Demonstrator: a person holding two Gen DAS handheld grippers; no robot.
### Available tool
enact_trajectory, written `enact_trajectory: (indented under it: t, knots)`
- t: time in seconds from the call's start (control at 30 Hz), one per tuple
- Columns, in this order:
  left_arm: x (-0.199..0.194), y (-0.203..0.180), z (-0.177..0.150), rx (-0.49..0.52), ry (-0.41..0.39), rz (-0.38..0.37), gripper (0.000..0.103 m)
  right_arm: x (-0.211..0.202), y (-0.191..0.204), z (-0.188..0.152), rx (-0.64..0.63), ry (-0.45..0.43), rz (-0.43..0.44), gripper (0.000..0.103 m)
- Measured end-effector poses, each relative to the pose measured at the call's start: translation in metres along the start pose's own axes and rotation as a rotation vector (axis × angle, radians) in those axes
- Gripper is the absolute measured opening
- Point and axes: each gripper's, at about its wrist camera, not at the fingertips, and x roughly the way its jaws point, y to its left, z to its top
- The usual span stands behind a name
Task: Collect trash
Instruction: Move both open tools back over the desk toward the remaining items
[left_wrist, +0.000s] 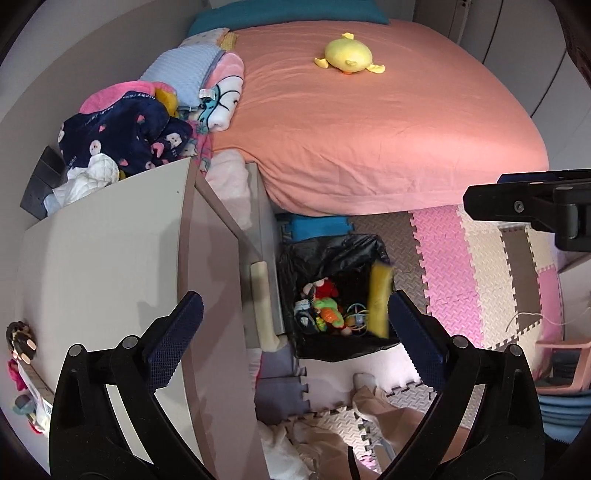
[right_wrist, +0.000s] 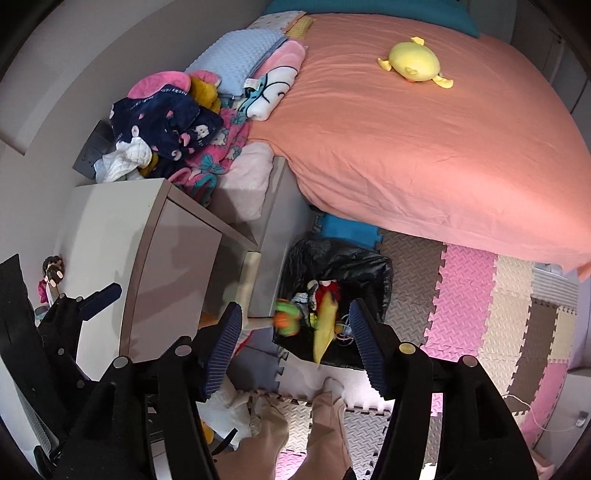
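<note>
A bin lined with a black bag (left_wrist: 325, 254) (right_wrist: 369, 266) stands on the floor mats between the white cabinet and the bed. It holds several colourful pieces. A blurred yellow wrapper (left_wrist: 380, 299) (right_wrist: 325, 328) is in the air over the bin, and a blurred green and orange piece (right_wrist: 286, 319) is by the bin's left rim. My left gripper (left_wrist: 295, 314) is open and empty above the cabinet edge and bin. My right gripper (right_wrist: 295, 325) is open and empty above the bin; it also shows at the right of the left wrist view (left_wrist: 528, 206).
A white cabinet (left_wrist: 110, 266) (right_wrist: 107, 229) stands at left, with a small figurine (left_wrist: 20, 339) on it. Piled clothes (left_wrist: 122, 136) (right_wrist: 166, 122) lie behind it. A bed with a pink sheet (left_wrist: 369, 129) holds a yellow plush (left_wrist: 347, 55). Foam mats (left_wrist: 461, 280) cover the floor.
</note>
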Motion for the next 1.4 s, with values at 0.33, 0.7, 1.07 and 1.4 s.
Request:
enact_trajectory:
  t: [0.33, 0.7, 1.07, 1.4]
  knots:
    - [0.000, 0.010, -0.003, -0.052, 0.007, -0.015, 0.097, -0.003, 0.002, 0.000, -0.011, -0.010, 0.022, 0.062]
    - [-0.008, 0.039, -0.019, -0.117, 0.002, 0.002, 0.097, 0.003, 0.041, 0.003, -0.085, 0.003, 0.054, 0.062]
    - [-0.023, 0.098, -0.059, -0.252, 0.000, 0.049, 0.097, 0.015, 0.120, 0.003, -0.239, 0.016, 0.119, 0.062]
    - [-0.047, 0.165, -0.109, -0.416, -0.009, 0.111, 0.097, 0.027, 0.208, -0.008, -0.402, 0.044, 0.181, 0.062]
